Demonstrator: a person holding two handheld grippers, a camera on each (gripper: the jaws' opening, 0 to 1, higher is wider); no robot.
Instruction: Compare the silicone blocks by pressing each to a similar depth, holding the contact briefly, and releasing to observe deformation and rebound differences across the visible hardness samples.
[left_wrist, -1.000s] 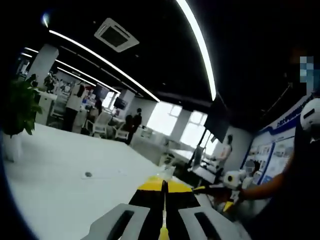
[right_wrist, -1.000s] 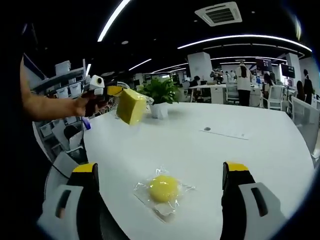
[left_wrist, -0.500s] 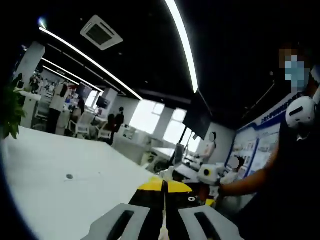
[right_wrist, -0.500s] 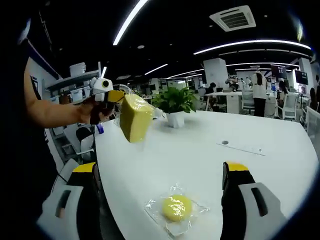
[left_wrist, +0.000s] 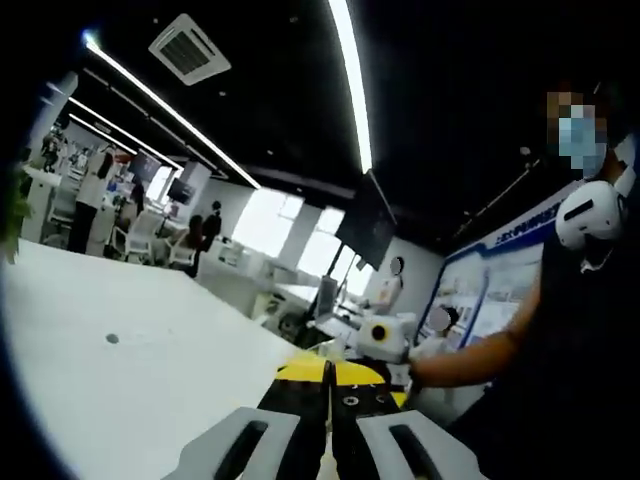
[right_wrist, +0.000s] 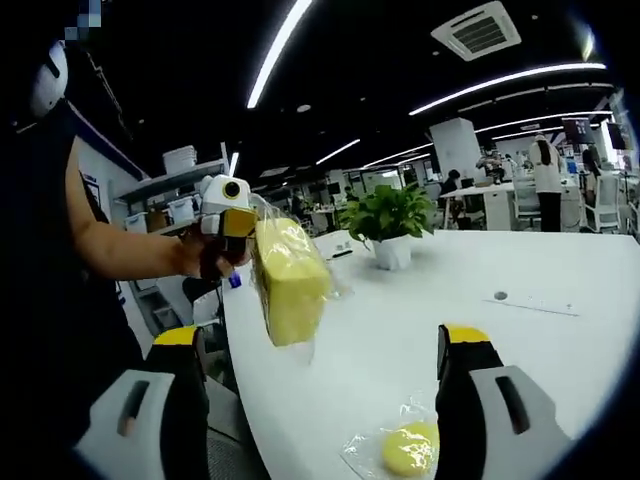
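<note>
The left gripper (right_wrist: 243, 226) is holding a bagged yellow block (right_wrist: 290, 280) in the air above the near left part of the white table (right_wrist: 520, 330), its jaws closed together on the block's clear wrapper at the top edge, so the block is hanging below them and tilting. In the left gripper view, its 2 jaws are sitting pressed together with no gap showing. The right gripper (right_wrist: 325, 400) is standing wide open and carrying nothing, its jaws spread either side of a second sample, a round yellow piece in a clear bag (right_wrist: 410, 450) lying flat on the table near the front edge. I judge the main risk to be the thin film sliding out of the pinch, letting the block drop or swing; pressing it while it dangles would also give no fair depth reading. The round piece is lying close to the edge and could be nudged off. A potted plant (right_wrist: 390, 222) is standing farther back. No brand, label or writing is legible on either sample.
</note>
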